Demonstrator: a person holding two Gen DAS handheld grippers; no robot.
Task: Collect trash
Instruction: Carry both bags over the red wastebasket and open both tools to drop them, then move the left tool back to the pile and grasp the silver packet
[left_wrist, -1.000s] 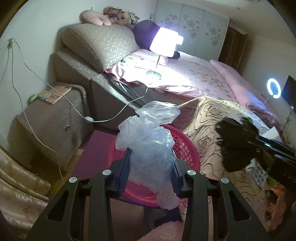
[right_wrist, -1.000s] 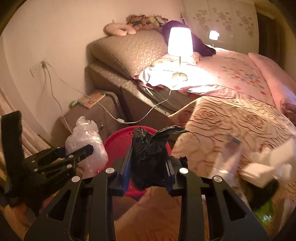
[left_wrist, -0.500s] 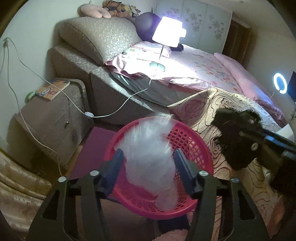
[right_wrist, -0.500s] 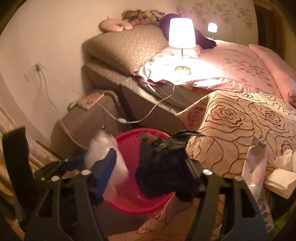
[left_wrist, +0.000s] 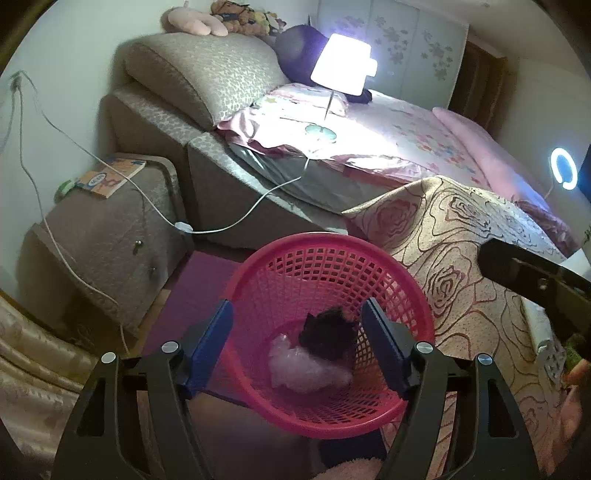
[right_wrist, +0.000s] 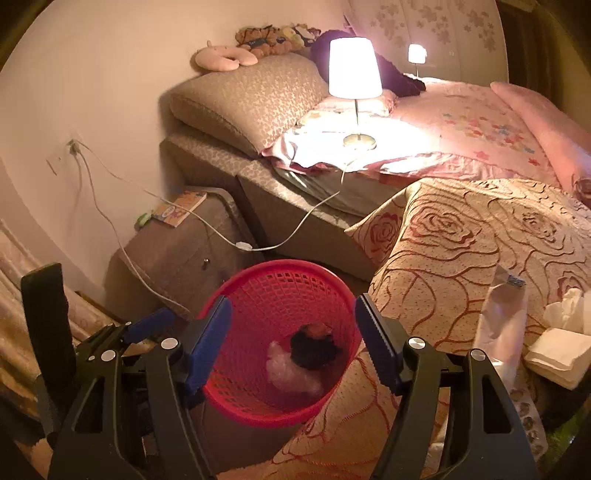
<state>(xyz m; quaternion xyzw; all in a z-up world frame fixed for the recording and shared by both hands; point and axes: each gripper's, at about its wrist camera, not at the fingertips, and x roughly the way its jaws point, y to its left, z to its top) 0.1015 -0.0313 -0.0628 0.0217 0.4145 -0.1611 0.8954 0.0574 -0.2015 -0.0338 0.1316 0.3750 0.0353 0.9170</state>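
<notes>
left view: our left gripper (left_wrist: 297, 326) spread, empty over basket (left_wrist: 417, 295); clear bag (left_wrist: 306, 371), black bag (left_wrist: 327, 334) inside | right view: right gripper (right_wrist: 293, 326) spread, empty; tissues (right_wrist: 563, 345) on bedspread (right_wrist: 454, 236): we'd lift clear before reaching

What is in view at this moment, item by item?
basket: one, pink, on the floor beside the bed.
clear bag: one, crumpled, at the basket's bottom.
black bag: one, in the basket, against the clear bag.
lamp: one, white, lit, standing on the bed.
nightstand: one, brown, left of the bed.
book: one, orange, on the nightstand.
blanket: one, beige with rose pattern, over the bed's edge.
tissues: white pile, on the blanket at right.
left gripper: fingers open, above the basket.
right gripper: fingers open, above the basket.
</notes>
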